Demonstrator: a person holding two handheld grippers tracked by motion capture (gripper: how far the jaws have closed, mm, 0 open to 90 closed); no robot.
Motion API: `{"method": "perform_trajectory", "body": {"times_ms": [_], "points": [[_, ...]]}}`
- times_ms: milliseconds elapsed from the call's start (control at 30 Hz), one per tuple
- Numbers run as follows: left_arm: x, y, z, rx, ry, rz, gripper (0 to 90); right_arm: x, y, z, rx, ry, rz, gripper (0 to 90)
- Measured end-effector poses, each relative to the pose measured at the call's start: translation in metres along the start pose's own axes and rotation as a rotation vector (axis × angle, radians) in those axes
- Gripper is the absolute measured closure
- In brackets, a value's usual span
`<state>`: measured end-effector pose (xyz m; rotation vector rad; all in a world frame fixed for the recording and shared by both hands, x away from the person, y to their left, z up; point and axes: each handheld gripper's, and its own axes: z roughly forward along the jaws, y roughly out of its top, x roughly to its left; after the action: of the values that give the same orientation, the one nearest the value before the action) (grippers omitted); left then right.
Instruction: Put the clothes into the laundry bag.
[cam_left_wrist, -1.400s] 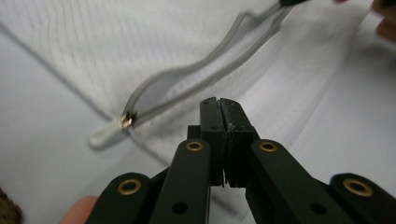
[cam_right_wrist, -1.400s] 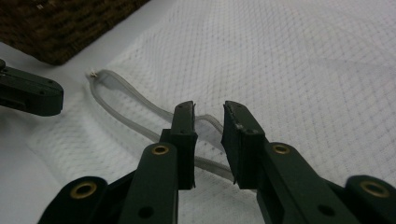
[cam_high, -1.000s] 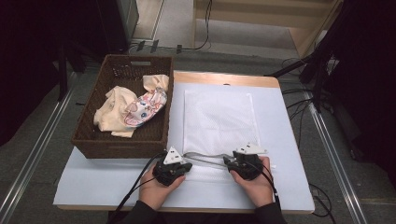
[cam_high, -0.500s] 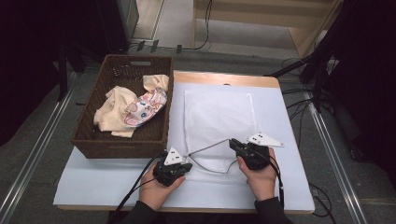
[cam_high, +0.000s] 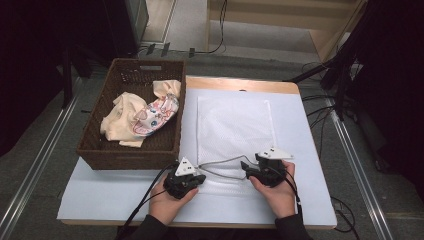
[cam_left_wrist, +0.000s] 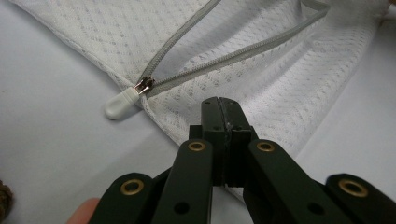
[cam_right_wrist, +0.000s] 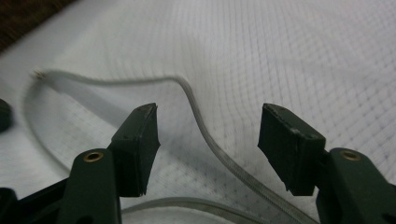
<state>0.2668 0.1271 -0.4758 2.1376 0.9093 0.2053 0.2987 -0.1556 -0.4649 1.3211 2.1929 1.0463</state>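
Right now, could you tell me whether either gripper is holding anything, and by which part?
The left gripper is shut on the mesh bag's fabric edge, beside the zipper pull. The right gripper holds nothing; its jaws have just been opening over the zipper tape.

I count one white mesh bag under my fingers, one zip pull beside them, one wicker basket, and two garments inside it.
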Motion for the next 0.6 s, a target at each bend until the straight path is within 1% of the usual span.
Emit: {"method": "perform_trajectory", "body": {"times_ms": [33,67,100,133,167,233,267,300,367,433,500,533,600], "points": [[0.0,0.0,0.0,0.0,-0.001,-0.002,90.0,0.001,-0.001,0.005,0.03,-0.036,-0.008,41.8],[0.0,0.0,0.0,-0.003,-0.003,-0.003,90.0,0.001,-0.002,0.009,0.046,-0.06,-0.014,47.1],[0.0,0.0,0.0,0.0,-0.001,-0.001,90.0,0.001,-0.003,0.011,0.053,-0.068,-0.016,53.2],[0.0,0.0,0.0,0.001,0.0,0.001,90.0,0.0,-0.004,0.011,0.044,-0.061,-0.006,60.4],[0.0,0.0,0.0,0.0,0.0,0.001,90.0,-0.002,-0.004,0.009,0.018,-0.048,0.004,68.5],[0.0,0.0,-0.001,-0.004,0.001,0.001,90.0,-0.006,-0.004,0.003,-0.03,0.005,0.036,77.0],[0.0,0.0,-0.002,-0.012,0.003,0.007,90.0,-0.008,-0.003,0.0,-0.054,0.016,0.043,78.8],[0.0,0.001,-0.004,-0.025,0.006,0.017,90.0,-0.009,-0.003,-0.003,-0.074,0.017,0.045,81.5],[0.002,0.002,-0.01,-0.063,0.001,0.005,90.0,-0.011,-0.003,-0.007,-0.106,0.033,0.046,86.2],[0.003,0.003,-0.018,-0.086,-0.006,0.002,90.0,-0.011,-0.004,-0.01,-0.123,0.042,0.053,88.8],[0.004,0.006,-0.029,-0.13,-0.012,-0.01,81.2,-0.011,-0.004,-0.011,-0.132,0.068,0.06,89.0],[0.005,0.008,-0.036,-0.156,-0.02,-0.012,78.0,-0.012,-0.004,-0.012,-0.134,0.073,0.064,88.9],[0.006,0.014,-0.051,-0.207,-0.037,-0.005,73.1,-0.012,-0.005,-0.012,-0.138,0.078,0.065,88.9]]}}
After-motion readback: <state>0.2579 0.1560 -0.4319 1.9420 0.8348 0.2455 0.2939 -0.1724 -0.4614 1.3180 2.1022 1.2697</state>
